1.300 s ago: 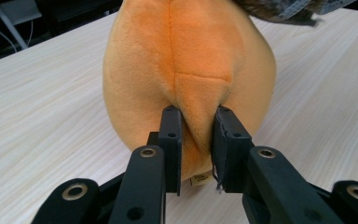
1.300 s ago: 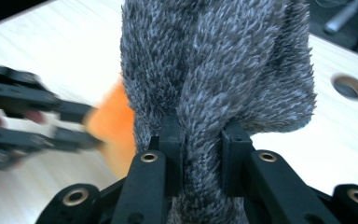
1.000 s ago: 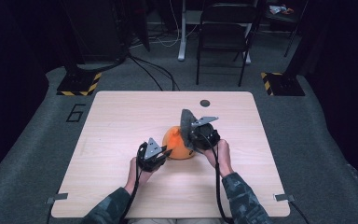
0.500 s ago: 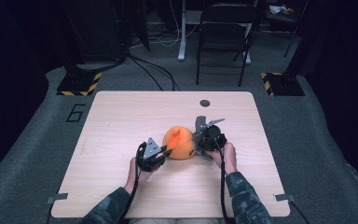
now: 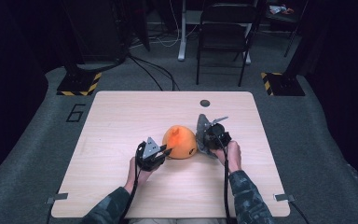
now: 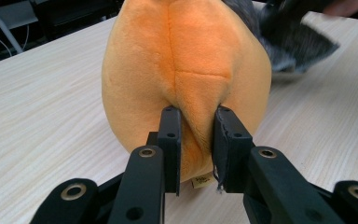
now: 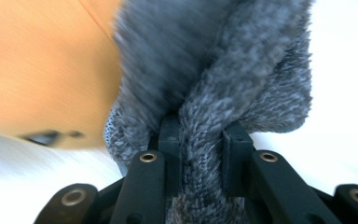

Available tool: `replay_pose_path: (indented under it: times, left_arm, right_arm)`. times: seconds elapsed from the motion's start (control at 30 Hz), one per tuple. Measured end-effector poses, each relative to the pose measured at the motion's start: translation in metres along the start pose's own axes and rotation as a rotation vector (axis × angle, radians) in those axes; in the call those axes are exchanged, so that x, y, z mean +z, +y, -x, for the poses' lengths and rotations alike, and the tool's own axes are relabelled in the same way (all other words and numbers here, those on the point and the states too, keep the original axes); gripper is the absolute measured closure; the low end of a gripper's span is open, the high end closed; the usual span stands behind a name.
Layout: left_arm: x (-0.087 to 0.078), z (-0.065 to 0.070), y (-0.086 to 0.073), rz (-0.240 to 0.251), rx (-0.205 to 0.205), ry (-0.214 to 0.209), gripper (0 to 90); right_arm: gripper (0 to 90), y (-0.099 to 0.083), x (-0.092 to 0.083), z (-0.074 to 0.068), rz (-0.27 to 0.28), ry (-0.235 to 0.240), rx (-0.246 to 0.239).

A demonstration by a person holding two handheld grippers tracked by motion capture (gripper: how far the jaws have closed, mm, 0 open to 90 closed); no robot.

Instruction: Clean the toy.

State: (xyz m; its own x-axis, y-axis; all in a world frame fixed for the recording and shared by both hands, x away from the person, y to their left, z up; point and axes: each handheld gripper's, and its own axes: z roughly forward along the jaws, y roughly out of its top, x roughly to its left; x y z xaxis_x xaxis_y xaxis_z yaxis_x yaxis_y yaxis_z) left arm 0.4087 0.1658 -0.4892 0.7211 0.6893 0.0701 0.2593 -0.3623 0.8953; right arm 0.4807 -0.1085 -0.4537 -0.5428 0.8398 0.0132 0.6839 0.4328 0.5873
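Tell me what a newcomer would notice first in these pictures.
The eye goes first to the bright orange plush toy sitting near the middle of the pale wooden table. Next come the two black grippers flanking it: the left gripper pinches a fold of its orange fabric, and the right gripper is clamped on a fuzzy grey cloth right beside the toy.

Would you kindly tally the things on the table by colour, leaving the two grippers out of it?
Orange: 1, the plush toy
Grey: 1, the fuzzy cloth
Dark: 1, the round grommet set in the tabletop
Total: 3
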Motion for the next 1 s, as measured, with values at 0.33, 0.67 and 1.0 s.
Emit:
replay_pose_path:
  times: [0.33,0.67,1.0]
  left_arm:
    - [0.002,0.001,0.0,0.004,-0.005,-0.011,72.8]
    - [-0.005,-0.011,-0.001,-0.004,-0.045,-0.041,46.3]
    - [0.001,-0.015,-0.01,-0.05,-0.074,-0.041,37.0]
  right_arm:
    - [74.1,0.018,-0.031,-0.034,0.161,0.086,-0.087]
    - [75.1,0.007,0.001,-0.03,0.116,0.079,-0.06]
    - [75.1,0.005,0.004,-0.026,0.101,0.069,-0.057]
